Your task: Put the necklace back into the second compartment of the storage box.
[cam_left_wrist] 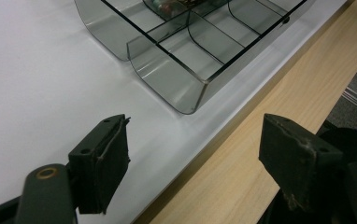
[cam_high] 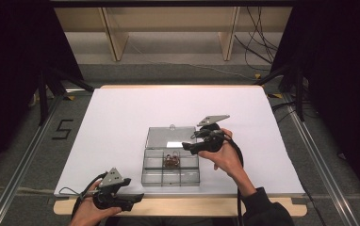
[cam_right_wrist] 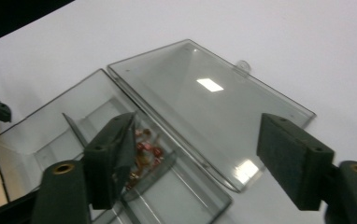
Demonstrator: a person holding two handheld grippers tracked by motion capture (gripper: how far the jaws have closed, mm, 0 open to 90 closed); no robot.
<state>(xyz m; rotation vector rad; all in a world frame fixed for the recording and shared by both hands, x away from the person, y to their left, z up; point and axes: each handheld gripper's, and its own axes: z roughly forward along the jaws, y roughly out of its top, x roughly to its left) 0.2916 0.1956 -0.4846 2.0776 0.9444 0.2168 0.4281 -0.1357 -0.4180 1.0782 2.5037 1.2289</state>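
Observation:
A clear grey plastic compartment box lies near the front middle of the white table. Its lid is swung back flat behind it. Small reddish-brown pieces sit in one middle compartment. My right gripper hovers at the box's right side by the hinge, open, nothing between its jaws. In the right gripper view, that gripper looks down on the lid and the pieces. My left gripper rests at the table's front left edge, open and empty; the left gripper view shows it short of the box.
A wooden strip runs along the table's front edge. Metal rails flank the table on both sides. Wooden shelving legs and loose cables lie beyond the far edge. A "5" mark is on the floor at left.

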